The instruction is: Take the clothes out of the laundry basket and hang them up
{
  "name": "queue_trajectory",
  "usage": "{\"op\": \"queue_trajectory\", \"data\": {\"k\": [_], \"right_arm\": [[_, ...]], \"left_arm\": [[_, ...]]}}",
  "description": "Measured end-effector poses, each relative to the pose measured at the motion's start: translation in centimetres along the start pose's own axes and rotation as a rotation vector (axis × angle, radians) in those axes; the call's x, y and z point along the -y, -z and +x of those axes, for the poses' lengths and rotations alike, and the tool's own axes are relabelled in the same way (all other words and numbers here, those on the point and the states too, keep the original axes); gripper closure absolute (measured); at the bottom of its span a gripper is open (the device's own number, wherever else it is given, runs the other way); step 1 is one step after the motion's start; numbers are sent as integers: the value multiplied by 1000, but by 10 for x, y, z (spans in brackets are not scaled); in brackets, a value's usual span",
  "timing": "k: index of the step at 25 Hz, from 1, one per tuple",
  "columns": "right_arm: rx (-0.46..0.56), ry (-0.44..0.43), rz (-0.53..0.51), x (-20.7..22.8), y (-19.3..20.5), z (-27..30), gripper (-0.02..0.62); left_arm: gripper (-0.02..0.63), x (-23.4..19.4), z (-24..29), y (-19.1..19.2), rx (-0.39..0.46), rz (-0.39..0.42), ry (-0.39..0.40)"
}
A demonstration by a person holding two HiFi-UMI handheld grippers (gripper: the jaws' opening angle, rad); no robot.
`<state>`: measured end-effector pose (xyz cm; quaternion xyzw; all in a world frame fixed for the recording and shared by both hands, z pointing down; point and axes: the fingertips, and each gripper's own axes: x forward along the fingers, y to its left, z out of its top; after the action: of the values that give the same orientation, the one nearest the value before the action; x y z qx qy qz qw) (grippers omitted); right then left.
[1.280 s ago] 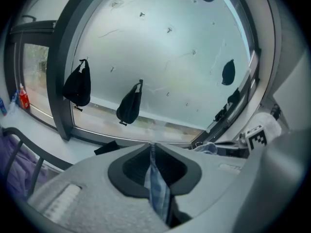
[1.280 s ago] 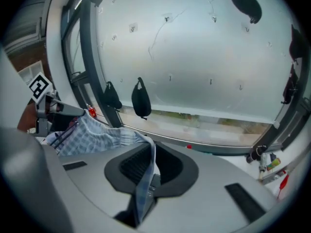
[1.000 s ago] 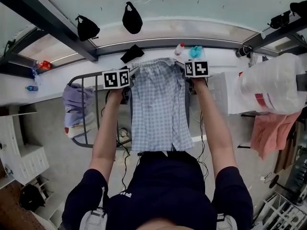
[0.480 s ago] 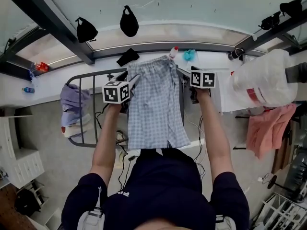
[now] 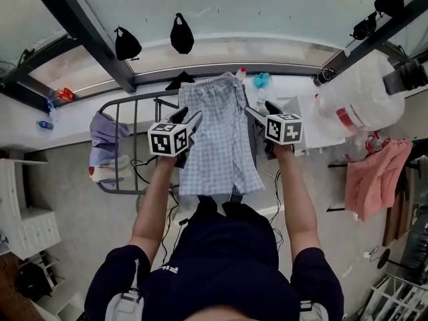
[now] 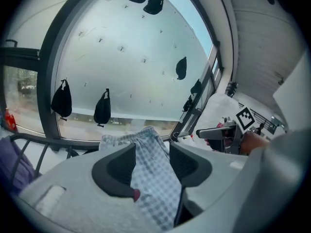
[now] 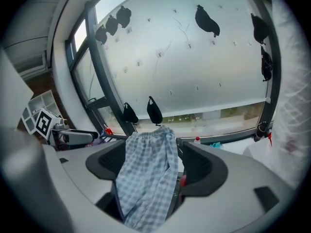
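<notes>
left gripper [image 5: 189,118]: jaws apart, narrowing | right gripper [image 5: 262,110]: jaws apart, widening | checked shorts [image 5: 217,136]: lying unpinched in both gaps | advice: backing out evenly, not dragging them off the drying rack [image 5: 134,101]

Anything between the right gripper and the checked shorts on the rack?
Nothing visible. The right gripper, its jaws just opened wider and empty, looks straight at the checked shorts draped over the drying rack.

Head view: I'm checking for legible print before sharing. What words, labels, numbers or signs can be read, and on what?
No text reads clearly.
White print on the dark shirt: too small to read.
Red print on the white plastic bag: blurred.
Left marker cube and right marker cube: black-and-white patterns, no letters.
</notes>
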<state>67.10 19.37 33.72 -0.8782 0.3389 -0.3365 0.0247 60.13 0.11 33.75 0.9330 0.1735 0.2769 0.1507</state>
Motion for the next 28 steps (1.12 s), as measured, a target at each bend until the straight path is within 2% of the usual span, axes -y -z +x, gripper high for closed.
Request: {"op": "queue_trajectory", "data": {"k": [4,7,12,15,23,28], "right_arm": [[25,-44,-58,-26,15,-33,230],[38,-90,-97,-45,29,-58,230],[28,-176,-187,-76,64,-100,230],[28,-242,-237,-95,87,-119,231],[-45,-493,-427,-194,165,-148,230],[-105,-672,-550,-269,223,-168,232]], "left_arm": [[382,27,-33,27,-11,43,-26],[371,41,-60,42,26,37,-68],[342,76,-102,80,31,22,-140],[342,98,-131,99,75,0,-188],[342,132,-240,192,165,-99,-430],[342,144,-321,273,201,-231,-617]]}}
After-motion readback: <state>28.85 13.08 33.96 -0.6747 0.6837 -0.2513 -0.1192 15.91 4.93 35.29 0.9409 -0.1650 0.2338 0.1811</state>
